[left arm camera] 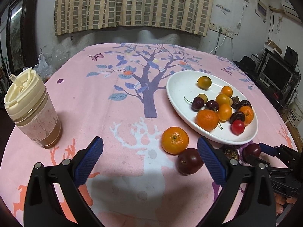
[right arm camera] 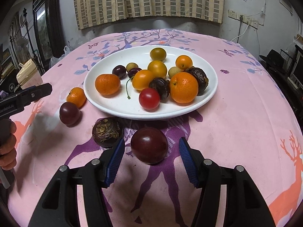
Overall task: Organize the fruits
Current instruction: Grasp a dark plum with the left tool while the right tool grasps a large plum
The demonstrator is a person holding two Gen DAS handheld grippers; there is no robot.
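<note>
Two tongs hang open over the tabletop [right arm camera: 236,113]: the right tongs [right arm camera: 151,157] straddle a dark plum [right arm camera: 149,145] without touching it. Left tongs [left arm camera: 150,151] gape empty, a mandarin [left arm camera: 175,140] just ahead, the fruit-filled plate [left arm camera: 181,87] beyond.

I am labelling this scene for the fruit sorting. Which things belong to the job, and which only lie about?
Job:
white plate with fruit
loose mandarin
two dark plums
brown wrinkled fruit
both tongs

Lying about:
lidded cup
plastic bag
</note>
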